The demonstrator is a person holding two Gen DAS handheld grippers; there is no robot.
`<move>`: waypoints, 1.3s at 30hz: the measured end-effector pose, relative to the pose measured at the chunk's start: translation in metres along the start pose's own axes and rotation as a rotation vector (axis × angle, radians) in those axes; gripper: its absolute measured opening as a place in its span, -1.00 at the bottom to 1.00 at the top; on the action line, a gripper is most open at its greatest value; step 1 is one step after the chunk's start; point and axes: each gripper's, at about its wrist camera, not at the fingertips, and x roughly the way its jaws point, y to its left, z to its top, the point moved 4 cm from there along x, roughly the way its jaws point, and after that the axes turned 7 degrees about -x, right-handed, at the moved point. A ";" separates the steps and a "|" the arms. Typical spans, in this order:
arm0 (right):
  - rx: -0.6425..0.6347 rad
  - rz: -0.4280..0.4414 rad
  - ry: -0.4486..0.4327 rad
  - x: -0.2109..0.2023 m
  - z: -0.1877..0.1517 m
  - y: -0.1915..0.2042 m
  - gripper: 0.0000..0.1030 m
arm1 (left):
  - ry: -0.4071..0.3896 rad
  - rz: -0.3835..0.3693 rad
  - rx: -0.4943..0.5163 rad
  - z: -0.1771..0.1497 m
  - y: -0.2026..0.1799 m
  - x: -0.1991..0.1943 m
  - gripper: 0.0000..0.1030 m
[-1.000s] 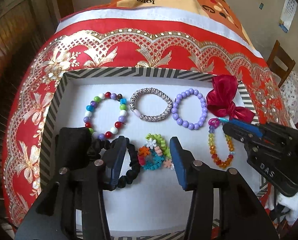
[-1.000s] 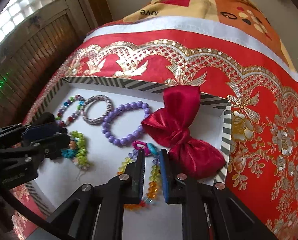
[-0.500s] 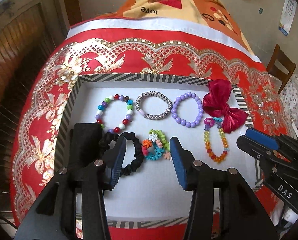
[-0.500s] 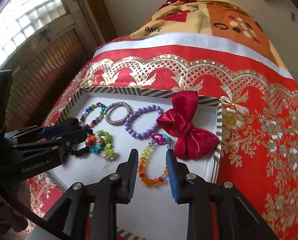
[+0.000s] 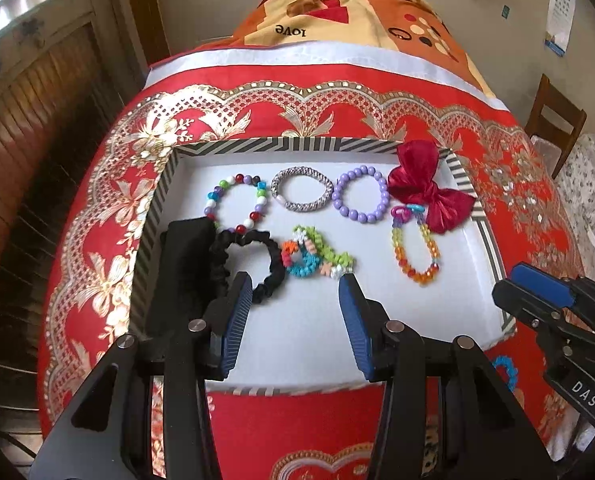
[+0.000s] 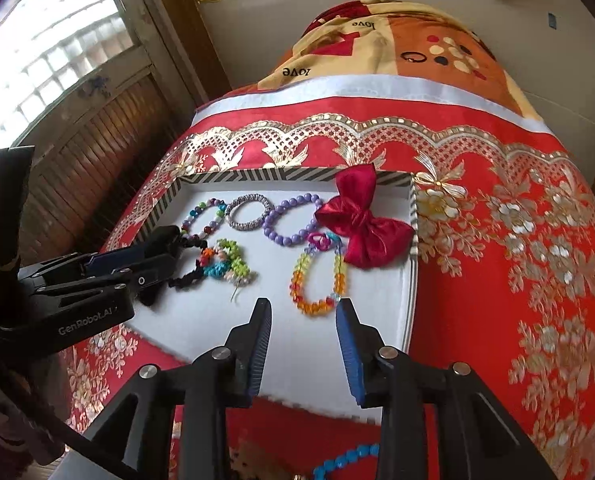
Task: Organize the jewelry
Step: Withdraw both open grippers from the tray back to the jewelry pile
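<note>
Jaws of the right gripper [image 6: 302, 312] stand wide apart and hold nothing; one second earlier they were nearly closed around the rainbow bead bracelet [image 6: 317, 276], which now lies free on the tray floor just beyond the fingertips. Jaws of the left gripper [image 5: 295, 286] are equally wide and empty, as they were before. Both grippers have pulled back toward the near edge of the tray [image 5: 293, 146]: in each wrist view the whole striped rim is now in sight, along with the red bedspread [image 6: 497, 240] in front of it.

The left gripper hovers over the near half of the tray, fingers pointing toward the far wall. A black block [image 5: 183, 252] lies along the left wall, partly behind the left finger, with the black scrunchie [image 5: 257, 268] touching it. The multicolour flower bracelet [image 5: 313, 256] lies just beyond the jaw gap.

The right gripper hovers above the near right part of the tray, angled toward the far left. In the left wrist view its body enters from the right, beside the near right corner.

Far row, left to right: mixed bead bracelet [image 5: 235, 204], silver woven bracelet [image 5: 302, 189], purple bead bracelet [image 5: 362, 193], red bow [image 5: 429, 188]. The bow rests against the right wall and overlaps the pink and blue rings at the far end of the rainbow bead bracelet. A blue bead strand [image 6: 345, 460] lies off the tray, on the near bedspread.
</note>
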 end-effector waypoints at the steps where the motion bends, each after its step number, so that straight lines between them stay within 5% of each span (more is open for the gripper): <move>1: 0.003 -0.002 -0.003 -0.003 -0.002 0.000 -0.38 | -0.005 0.005 0.003 -0.003 0.000 -0.003 -0.13; 39: 0.031 -0.077 -0.051 -0.117 -0.117 0.021 -0.22 | -0.080 -0.003 0.081 -0.113 -0.024 -0.101 -0.13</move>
